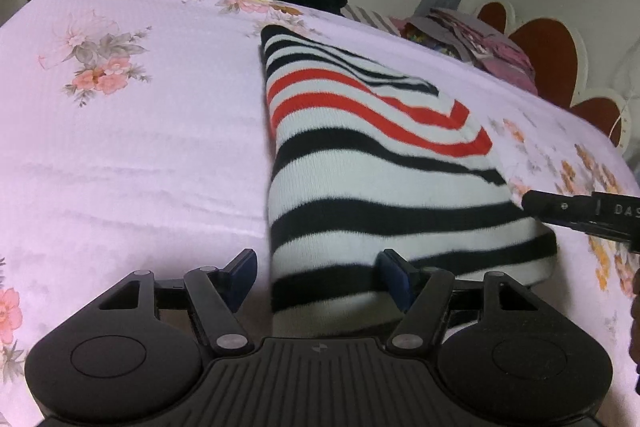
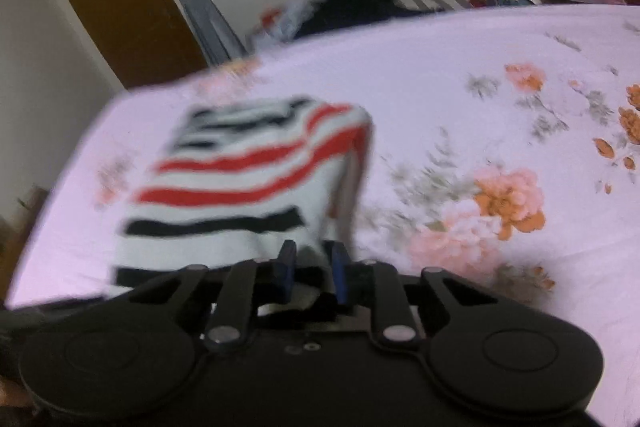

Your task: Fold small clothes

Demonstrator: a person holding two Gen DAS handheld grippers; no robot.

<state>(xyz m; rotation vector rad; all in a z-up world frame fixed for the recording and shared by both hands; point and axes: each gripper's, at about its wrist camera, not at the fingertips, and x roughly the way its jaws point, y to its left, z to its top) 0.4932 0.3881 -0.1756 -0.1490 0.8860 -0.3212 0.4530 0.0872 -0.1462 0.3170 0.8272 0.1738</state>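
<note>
Though thick-looking, soft and light by the drape: white knitted garment with black and red stripes (image 1: 372, 163), part-folded on the pink floral bed sheet (image 1: 132, 147). Left tongs (image 1: 320, 279) parted wide, straddling the near hem without pinching. Right tongs (image 2: 311, 269) nearly closed on the garment's near right edge. Likely to sag and stretch; best taken at hems or corners, both layers together.

Both grippers are showing matte black housings: the left gripper (image 1: 320, 277) with blue pads (image 1: 244, 273), silver pivot screws and a ribbed plate; the right gripper (image 2: 310, 273), blurred, seemingly matching.
</note>
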